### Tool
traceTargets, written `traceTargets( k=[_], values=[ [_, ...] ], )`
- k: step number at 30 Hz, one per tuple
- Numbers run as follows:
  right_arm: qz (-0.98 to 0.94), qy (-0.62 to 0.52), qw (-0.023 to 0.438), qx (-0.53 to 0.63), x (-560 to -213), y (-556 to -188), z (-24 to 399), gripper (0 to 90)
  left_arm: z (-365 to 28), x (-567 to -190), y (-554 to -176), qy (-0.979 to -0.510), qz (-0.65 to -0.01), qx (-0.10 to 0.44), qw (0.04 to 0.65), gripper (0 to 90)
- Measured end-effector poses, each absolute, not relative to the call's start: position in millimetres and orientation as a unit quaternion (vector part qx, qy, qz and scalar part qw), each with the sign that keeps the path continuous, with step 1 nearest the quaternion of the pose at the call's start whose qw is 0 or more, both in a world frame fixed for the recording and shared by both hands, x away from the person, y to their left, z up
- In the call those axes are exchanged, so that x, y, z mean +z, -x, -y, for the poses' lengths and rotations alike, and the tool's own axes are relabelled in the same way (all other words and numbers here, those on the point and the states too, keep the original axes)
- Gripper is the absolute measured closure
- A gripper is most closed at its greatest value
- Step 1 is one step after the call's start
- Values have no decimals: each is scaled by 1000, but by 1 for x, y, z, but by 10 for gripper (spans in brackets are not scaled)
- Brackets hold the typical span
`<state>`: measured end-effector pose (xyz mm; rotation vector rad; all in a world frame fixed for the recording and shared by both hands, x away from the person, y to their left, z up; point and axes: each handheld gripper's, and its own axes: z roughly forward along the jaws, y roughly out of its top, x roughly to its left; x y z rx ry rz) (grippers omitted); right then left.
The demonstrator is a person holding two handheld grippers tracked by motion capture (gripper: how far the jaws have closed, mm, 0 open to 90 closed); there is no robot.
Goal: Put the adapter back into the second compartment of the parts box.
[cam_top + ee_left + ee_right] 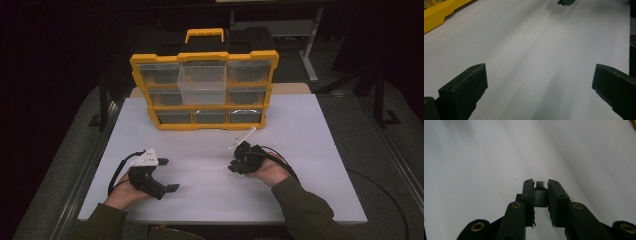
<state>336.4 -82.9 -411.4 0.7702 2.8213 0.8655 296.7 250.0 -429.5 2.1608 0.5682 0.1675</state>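
Organizer (204, 90) drawer (202, 80) sticks out; right gripper (540, 185) jaws pinch some small dark part that might slip, left gripper (539, 82) jaws gape empty

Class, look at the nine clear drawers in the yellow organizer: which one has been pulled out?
The top middle drawer of the organizer: it sticks out toward the person, while the other eight sit flush in the yellow frame.

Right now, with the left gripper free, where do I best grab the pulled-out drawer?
Pinch the drawer's front wall at its top rim, left gripper coming from above on your side. It juts from the organizer open-topped, so one jaw probably fits inside, one outside. The right gripper holds a small part.
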Motion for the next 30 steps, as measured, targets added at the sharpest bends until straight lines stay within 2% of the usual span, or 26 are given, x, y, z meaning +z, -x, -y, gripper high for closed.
traceTargets(
  k=[30],
  values=[
    [-919,-242,47,308,-349,-358,97,749,-248,-430,-295,-868,-221,69,440,0]
  ],
)
